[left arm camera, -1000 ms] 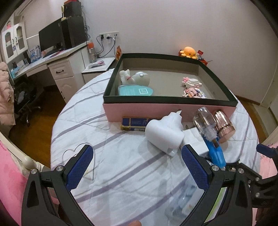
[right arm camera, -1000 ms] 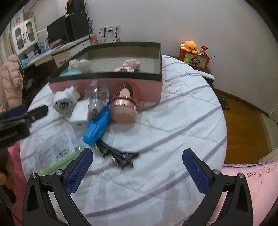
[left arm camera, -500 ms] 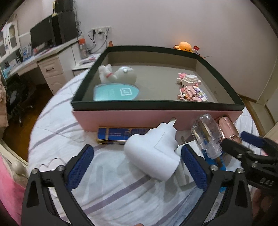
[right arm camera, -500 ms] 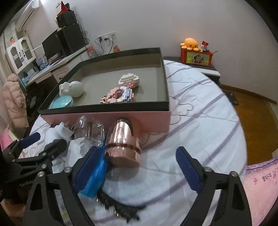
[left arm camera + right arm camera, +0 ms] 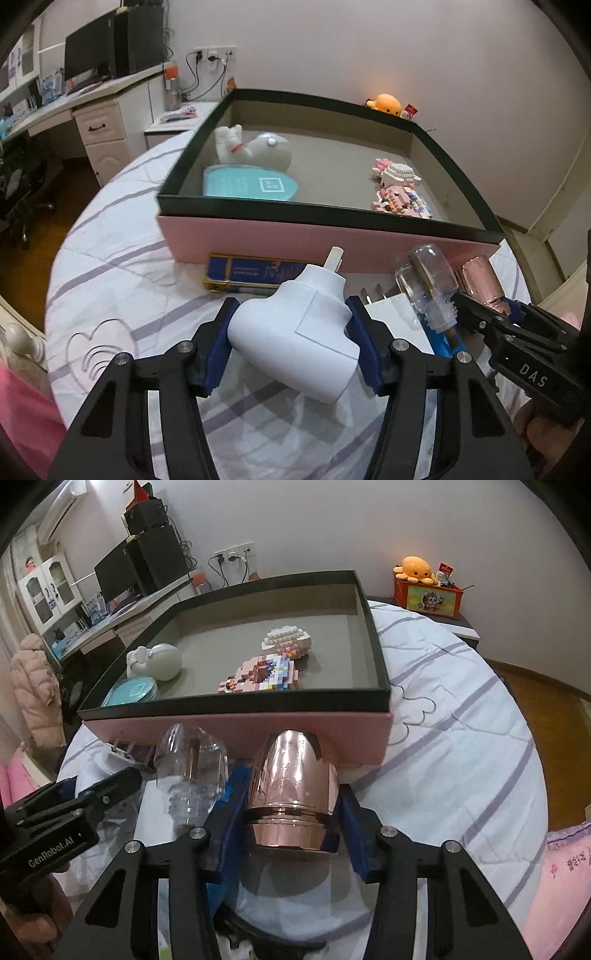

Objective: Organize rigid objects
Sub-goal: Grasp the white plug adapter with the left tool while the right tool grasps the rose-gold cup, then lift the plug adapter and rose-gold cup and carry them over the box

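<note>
Left wrist view, near first: left gripper (image 5: 290, 341) has its jaws closing on the white plug-in device (image 5: 295, 332), blue pads (image 5: 218, 347) at both flanks of its body and looking to touch; device lies on its side on the striped bedspread (image 5: 122, 273), nozzle pointing at the pink box (image 5: 258, 236); hard plastic shell, likely light and hollow, smooth and rounded so it may slip, best taken across the wide body and not by the thin nozzle; just beyond it a blue flat pack (image 5: 255, 275) against the box wall; further right a clear bottle (image 5: 428, 284).

Right wrist view: right gripper (image 5: 286, 823) jaws closing around the rose-gold metal cup (image 5: 291, 786), pads at its lower banded part; cup lies on its side, mouth towards the camera, closed end touching or nearly touching the box (image 5: 240, 734); rigid, glossy and slick, round so it can roll, grip across the band; box interior beyond holds a white figurine (image 5: 159, 662) and block toys (image 5: 266, 672).
</note>
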